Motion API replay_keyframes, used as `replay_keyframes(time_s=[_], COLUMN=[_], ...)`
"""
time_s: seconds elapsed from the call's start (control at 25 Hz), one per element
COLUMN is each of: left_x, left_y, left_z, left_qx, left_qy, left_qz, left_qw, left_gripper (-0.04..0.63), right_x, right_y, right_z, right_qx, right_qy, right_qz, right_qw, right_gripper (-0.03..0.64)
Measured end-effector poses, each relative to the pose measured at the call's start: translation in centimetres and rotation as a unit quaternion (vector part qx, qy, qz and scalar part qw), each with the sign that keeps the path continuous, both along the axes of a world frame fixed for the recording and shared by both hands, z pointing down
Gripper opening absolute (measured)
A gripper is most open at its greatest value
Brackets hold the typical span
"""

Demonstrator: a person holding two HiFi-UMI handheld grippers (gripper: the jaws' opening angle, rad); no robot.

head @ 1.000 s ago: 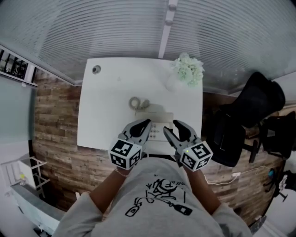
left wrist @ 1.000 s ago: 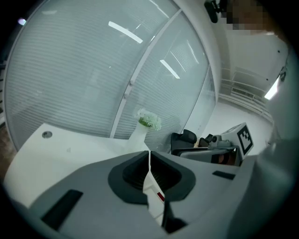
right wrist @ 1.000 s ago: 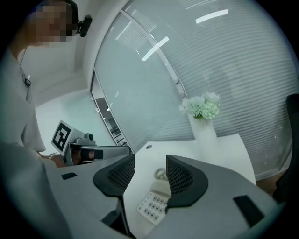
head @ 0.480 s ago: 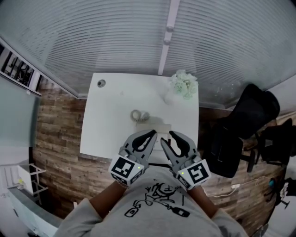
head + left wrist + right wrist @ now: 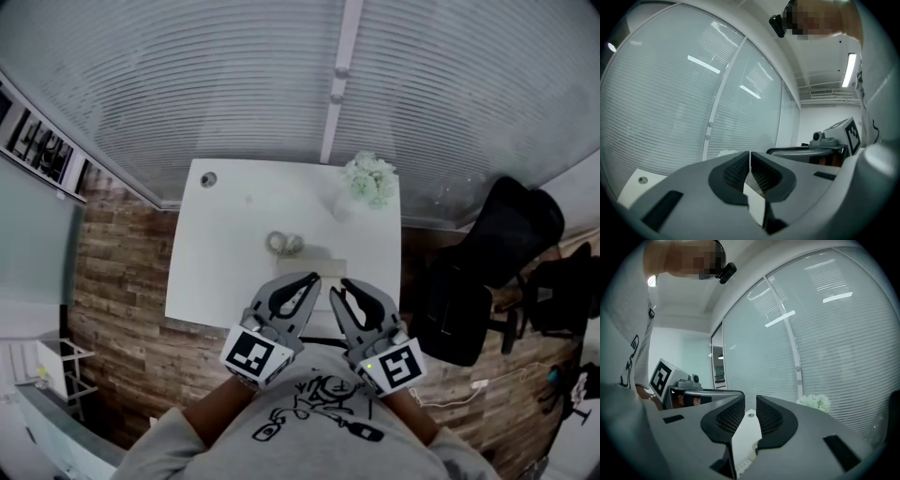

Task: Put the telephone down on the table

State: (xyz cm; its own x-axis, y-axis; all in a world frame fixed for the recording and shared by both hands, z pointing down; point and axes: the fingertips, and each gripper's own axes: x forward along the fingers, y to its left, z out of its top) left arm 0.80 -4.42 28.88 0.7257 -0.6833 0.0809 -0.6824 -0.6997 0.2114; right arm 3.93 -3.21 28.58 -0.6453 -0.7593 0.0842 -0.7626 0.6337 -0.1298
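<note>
Head view: white tabletop (image 5: 216, 253) at frame centre, slatted blinds (image 5: 187, 84) across the top of the frame, brick-pattern floor (image 5: 122, 309) to the left and below.

Telephone (image 5: 317, 255): lies flat on the tabletop, near its lower edge, just above the gripper tips. Neither gripper touches it. Its lower part is covered by the grippers. Coiled cord (image 5: 283, 244) lies on the tabletop touching the telephone's upper left.

Left gripper (image 5: 312, 278): lower centre, in front of the person's chest, jaws closed tip to tip. The left gripper view shows the pads meeting, with nothing between them.

Right gripper (image 5: 336, 285): just right of the left one, tips near each other but apart. Its jaws have just been closing. The right gripper view shows them drawn together with only a thin slit left. Nothing is in the slit; bare tabletop shows through it.

Other items:
- White flower bunch (image 5: 368, 178) at the tabletop's upper right corner.
- Round cable grommet (image 5: 208, 179) at its upper left corner.
- Black office chair (image 5: 506, 244) on the floor to the right, well apart from the tabletop.
</note>
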Motion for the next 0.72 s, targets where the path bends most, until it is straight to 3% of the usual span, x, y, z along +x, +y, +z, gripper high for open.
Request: replay_keyframes(time_s=[0.72], left_x=[-0.15], left_y=[-0.03], left_z=[-0.24], left_qx=[0.004], left_qy=[-0.009], left_qz=[0.005], left_qw=[0.9999], left_gripper=[0.014], right_x=[0.09], right_y=[-0.44], right_z=[-0.38], right_qx=[0.004], right_qy=[0.008], right_qz=[0.009], right_qw=[1.000], right_gripper=[0.092])
